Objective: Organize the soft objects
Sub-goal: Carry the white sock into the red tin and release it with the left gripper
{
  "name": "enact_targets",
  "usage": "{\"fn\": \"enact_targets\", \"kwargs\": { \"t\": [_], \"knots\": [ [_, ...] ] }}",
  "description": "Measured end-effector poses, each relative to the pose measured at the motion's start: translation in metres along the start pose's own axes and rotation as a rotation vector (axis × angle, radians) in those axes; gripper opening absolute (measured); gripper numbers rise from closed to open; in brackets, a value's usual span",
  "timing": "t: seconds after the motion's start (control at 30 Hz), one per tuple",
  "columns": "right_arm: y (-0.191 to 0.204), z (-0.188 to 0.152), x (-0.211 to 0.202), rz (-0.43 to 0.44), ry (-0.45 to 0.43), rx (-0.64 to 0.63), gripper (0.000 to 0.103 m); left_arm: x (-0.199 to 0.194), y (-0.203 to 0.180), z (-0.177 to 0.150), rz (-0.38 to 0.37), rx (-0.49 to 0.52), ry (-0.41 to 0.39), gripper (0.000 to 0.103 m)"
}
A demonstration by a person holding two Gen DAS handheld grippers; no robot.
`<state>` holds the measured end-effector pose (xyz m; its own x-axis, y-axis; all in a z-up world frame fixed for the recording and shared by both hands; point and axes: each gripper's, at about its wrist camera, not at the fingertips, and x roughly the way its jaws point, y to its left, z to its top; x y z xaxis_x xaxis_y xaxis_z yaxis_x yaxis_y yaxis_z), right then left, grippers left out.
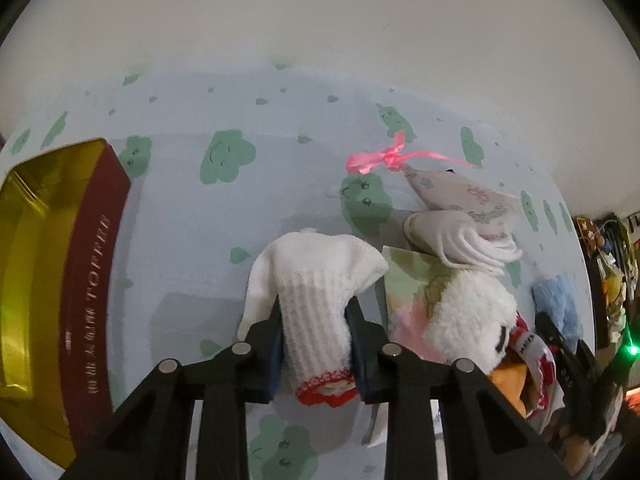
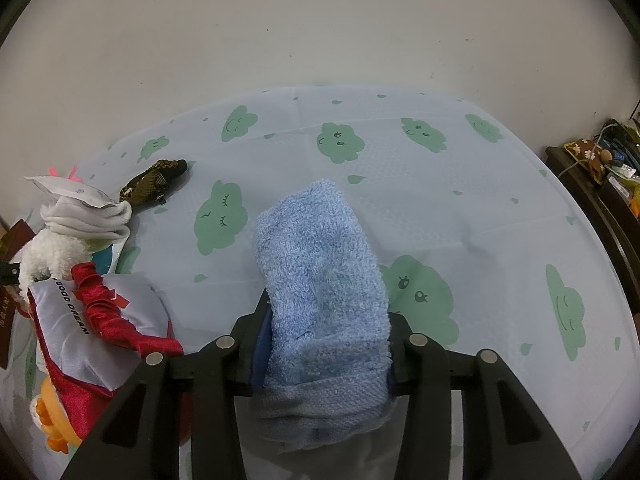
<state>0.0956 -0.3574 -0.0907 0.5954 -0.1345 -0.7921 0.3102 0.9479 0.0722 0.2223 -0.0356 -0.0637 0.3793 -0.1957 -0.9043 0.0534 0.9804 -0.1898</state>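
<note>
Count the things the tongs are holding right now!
2. The left tongs pinch a white sock; the right tongs pinch a blue towel.

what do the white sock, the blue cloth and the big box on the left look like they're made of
White sock, in the left gripper: ribbed knit, probably cotton, with a red frilled cuff.
Blue cloth, in the right gripper: looped terry, matte and fuzzy.
Box: stiff dark-red walls, shiny gold lining, possibly card or tin.
</note>
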Motion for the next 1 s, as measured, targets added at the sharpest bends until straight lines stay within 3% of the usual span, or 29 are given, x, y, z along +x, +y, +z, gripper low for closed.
{"fn": "enact_targets", "kwargs": {
  "t": [0.27, 0.5, 0.77, 1.0],
  "knots": [
    [0.000, -0.001, 0.000, 0.000, -0.002, 0.000, 0.042, -0.034, 0.007, -0.002, 0.044, 0.038, -0.065, 0.027],
    [0.001, -0.001, 0.001, -0.002, -0.002, -0.002, 0.042, -0.057, 0.029, -0.002, 0.132, 0.068, -0.124, 0.027],
    [0.001, -0.001, 0.001, -0.010, -0.002, -0.009, 0.042, -0.080, 0.104, 0.001, 0.231, -0.024, -0.142, 0.027],
    [0.002, -0.001, 0.001, -0.019, -0.001, -0.016, 0.042, -0.082, 0.174, -0.007, 0.300, -0.112, -0.092, 0.028]
  ]
}}
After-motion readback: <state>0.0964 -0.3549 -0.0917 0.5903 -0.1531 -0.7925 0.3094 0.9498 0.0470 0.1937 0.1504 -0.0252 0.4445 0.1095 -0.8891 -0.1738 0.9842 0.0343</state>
